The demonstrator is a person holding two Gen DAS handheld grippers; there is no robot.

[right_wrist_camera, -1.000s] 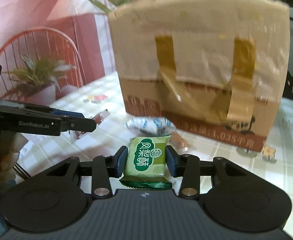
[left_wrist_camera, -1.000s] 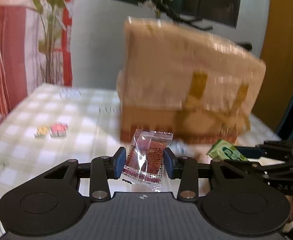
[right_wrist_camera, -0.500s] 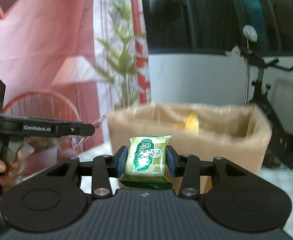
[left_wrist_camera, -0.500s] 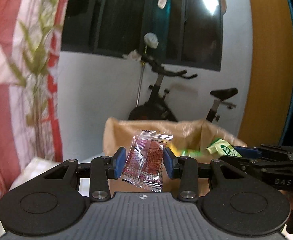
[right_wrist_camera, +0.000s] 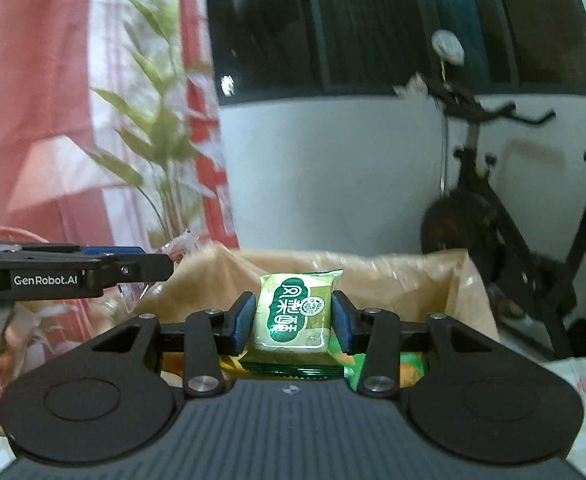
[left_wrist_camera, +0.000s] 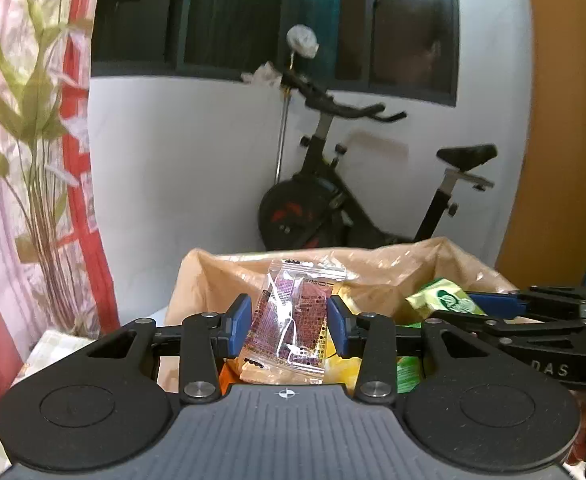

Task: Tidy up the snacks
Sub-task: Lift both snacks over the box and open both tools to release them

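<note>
My left gripper (left_wrist_camera: 289, 326) is shut on a clear packet with a dark red snack (left_wrist_camera: 289, 328) and holds it over the near rim of the open brown paper bag (left_wrist_camera: 393, 272). My right gripper (right_wrist_camera: 291, 322) is shut on a green snack packet (right_wrist_camera: 293, 316) above the same bag (right_wrist_camera: 405, 276). The green packet also shows in the left wrist view (left_wrist_camera: 441, 300), to the right of the red one. Yellow, orange and green packets lie inside the bag below both grippers.
A black exercise bike (left_wrist_camera: 333, 208) stands against the white wall behind the bag. A tall plant (left_wrist_camera: 33, 140) and a red-and-white curtain are at the left. The checked tablecloth (right_wrist_camera: 585, 392) shows at the lower right.
Both grippers have risen from table level in front of the bag to above its open top, then moved a little closer over it. Each keeps its packet.
</note>
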